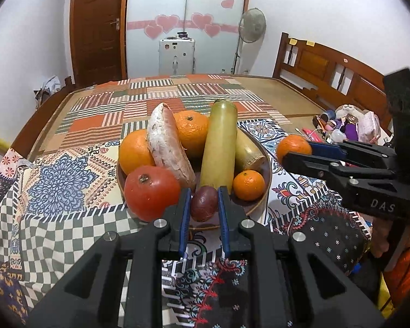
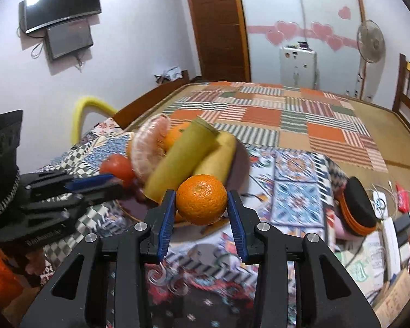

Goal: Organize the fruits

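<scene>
A wooden bowl [image 1: 268, 172] on the patterned cloth holds oranges [image 1: 135, 151], a red tomato [image 1: 150, 191], a pink-white slab [image 1: 168, 147], two yellow-green stalks [image 1: 221, 147] and a small mandarin [image 1: 248, 185]. My left gripper [image 1: 204, 203] is shut on a dark purple passion fruit [image 1: 204, 203] at the bowl's near rim. My right gripper [image 2: 201, 202] is shut on an orange mandarin [image 2: 201, 199], held just right of the bowl [image 2: 243, 153]; it also shows in the left wrist view [image 1: 293, 147]. The left gripper shows in the right wrist view [image 2: 95, 181].
The bowl stands on a bed covered with patchwork cloths [image 1: 60, 180]. A clutter of small items [image 1: 350, 123] lies at the right by the wooden headboard [image 1: 328, 65]. A dark orange-trimmed case [image 2: 356, 205] and papers [image 2: 369, 262] lie to the right.
</scene>
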Motion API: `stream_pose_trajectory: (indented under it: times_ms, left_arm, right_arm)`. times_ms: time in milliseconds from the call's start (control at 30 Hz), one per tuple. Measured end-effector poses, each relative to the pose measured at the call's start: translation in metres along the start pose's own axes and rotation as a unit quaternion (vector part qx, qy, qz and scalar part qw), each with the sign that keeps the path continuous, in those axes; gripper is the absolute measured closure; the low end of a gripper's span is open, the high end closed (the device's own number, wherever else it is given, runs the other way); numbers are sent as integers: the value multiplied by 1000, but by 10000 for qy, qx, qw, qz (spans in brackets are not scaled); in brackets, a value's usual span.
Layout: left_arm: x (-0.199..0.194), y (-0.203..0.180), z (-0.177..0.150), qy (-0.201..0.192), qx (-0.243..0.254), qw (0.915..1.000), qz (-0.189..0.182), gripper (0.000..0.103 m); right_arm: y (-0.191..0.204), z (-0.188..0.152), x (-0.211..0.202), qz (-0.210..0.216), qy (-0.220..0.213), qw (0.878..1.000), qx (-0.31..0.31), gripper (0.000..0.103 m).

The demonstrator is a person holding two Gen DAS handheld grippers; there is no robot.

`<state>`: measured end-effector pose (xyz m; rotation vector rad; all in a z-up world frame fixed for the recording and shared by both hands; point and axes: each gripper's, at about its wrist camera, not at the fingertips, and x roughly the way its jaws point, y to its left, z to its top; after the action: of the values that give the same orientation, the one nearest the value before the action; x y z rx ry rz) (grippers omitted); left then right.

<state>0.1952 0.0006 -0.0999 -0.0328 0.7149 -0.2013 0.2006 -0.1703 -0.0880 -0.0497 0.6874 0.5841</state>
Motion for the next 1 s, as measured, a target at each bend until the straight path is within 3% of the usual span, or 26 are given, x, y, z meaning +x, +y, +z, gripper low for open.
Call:
stream_pose_trajectory:
  times_ms: [767,1000]
  left_arm:
    - [23,-5,-3,138,80,9998,-88,83]
    - [25,-11,-2,133,190,9997,-73,72]
  right_arm:
    - [12,9,30,-10,150,9995,-269,68]
    - [11,8,29,-7,192,9994,-285,67]
